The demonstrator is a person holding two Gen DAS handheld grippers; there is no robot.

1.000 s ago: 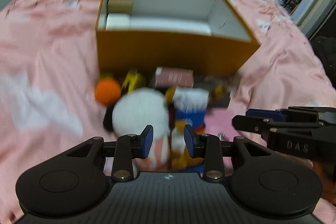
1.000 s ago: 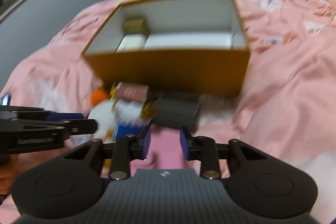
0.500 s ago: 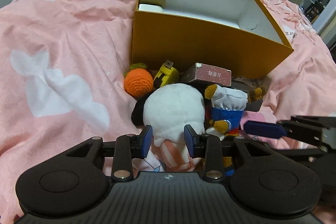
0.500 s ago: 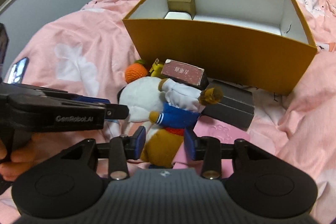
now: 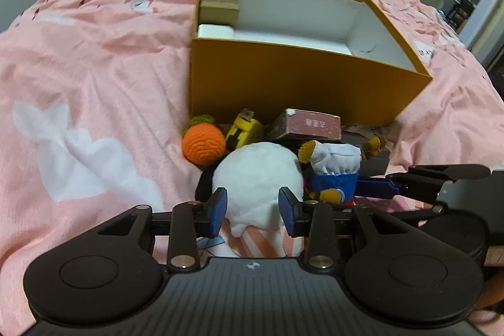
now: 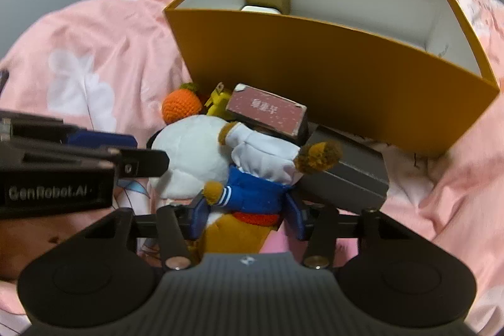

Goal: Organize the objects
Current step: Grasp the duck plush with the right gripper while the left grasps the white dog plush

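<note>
Both tools just widened: left tool [image 5: 252, 211] straddles the white plush [image 5: 256, 178], right tool [image 6: 247, 218] straddles the bear [image 6: 252, 194]; neither gripped, box [image 5: 302, 81] awaits.

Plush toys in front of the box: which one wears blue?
The brown bear, in a blue jacket and white chef hat, between the right gripper's fingers. The round white plush beside it has none.
</note>
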